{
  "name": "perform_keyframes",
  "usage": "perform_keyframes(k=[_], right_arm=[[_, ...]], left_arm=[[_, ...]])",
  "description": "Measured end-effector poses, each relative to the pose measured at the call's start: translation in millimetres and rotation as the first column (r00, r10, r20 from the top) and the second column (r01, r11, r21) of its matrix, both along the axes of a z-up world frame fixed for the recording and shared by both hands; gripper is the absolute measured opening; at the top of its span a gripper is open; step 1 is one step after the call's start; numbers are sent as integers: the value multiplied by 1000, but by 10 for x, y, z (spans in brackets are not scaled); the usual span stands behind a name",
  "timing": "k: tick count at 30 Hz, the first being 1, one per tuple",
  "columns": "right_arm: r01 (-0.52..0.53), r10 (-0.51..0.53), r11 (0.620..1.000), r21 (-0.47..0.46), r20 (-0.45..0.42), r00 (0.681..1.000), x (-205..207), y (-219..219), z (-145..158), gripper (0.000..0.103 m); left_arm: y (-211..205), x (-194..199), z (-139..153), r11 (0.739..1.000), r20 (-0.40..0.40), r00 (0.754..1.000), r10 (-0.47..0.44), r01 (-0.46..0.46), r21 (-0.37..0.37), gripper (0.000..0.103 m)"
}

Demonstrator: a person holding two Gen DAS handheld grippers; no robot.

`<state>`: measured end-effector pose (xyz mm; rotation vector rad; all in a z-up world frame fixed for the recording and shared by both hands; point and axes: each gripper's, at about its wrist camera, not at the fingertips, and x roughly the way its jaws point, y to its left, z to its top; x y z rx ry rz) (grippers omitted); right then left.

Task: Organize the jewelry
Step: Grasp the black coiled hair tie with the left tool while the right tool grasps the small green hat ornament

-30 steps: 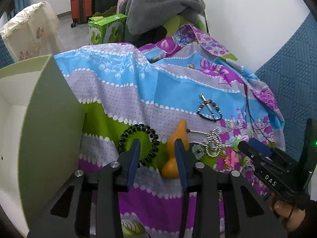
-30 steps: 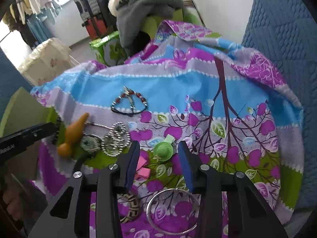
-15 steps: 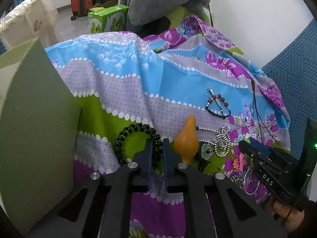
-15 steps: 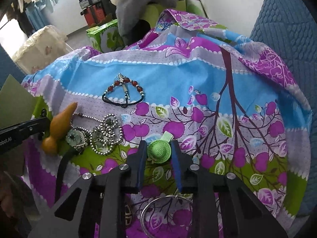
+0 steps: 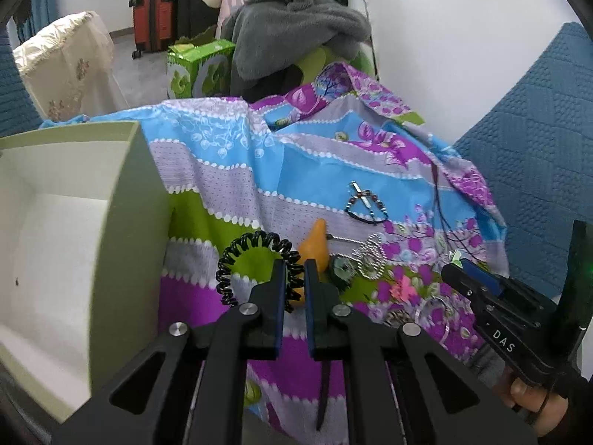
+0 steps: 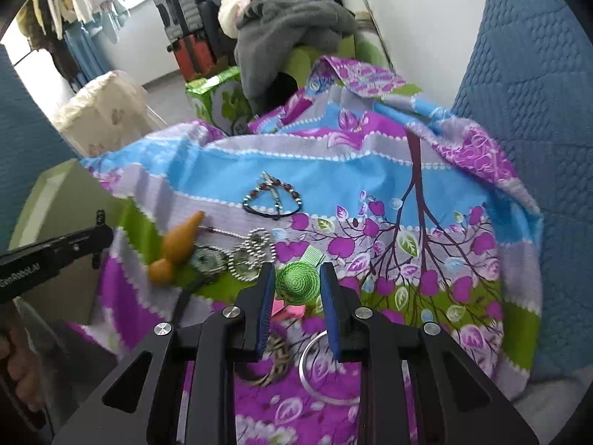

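Your left gripper (image 5: 294, 270) pinches the near edge of the black coiled plastic hair tie (image 5: 255, 259), its springy loop lifted above the glossy floral sheet (image 5: 229, 170) beside the matte pale green open box (image 5: 74, 230). Your right gripper (image 6: 296, 278) clamps the round green woven hat-shaped clip (image 6: 298, 282), its ribbed weave showing between the blue pads (image 6: 267, 296). The smooth orange gourd-shaped pendant (image 6: 178, 246) lies just beside a silver ball-chain necklace (image 6: 252, 250), with a dark beaded bracelet (image 6: 272, 198) farther back. Only your right view shows the plain silver bangle (image 6: 315, 374) and a braided ring (image 6: 276, 363) under the fingers; only your left view shows the box's white interior
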<state>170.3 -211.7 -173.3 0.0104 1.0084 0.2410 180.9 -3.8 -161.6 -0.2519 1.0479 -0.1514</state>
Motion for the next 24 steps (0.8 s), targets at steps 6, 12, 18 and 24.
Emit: perform_keyframes(k=[6, 12, 18, 24], right_arm=[[-12, 11, 1000, 18, 35, 999, -343, 30, 257, 22], [-25, 22, 999, 33, 65, 998, -656, 58, 408, 22], [-44, 40, 998, 41, 87, 995, -876, 106, 565, 22], [-43, 38, 998, 46, 120, 992, -942, 155, 783, 22]], left_arm=[[-10, -329, 205, 1000, 57, 998, -6, 6, 2, 9], [-61, -598, 383, 1000, 106, 994, -20, 18, 16, 9], [-52, -777, 520, 999, 123, 992, -31, 30, 17, 9], [-34, -883, 753, 998, 155, 987, -33, 24, 60, 9]])
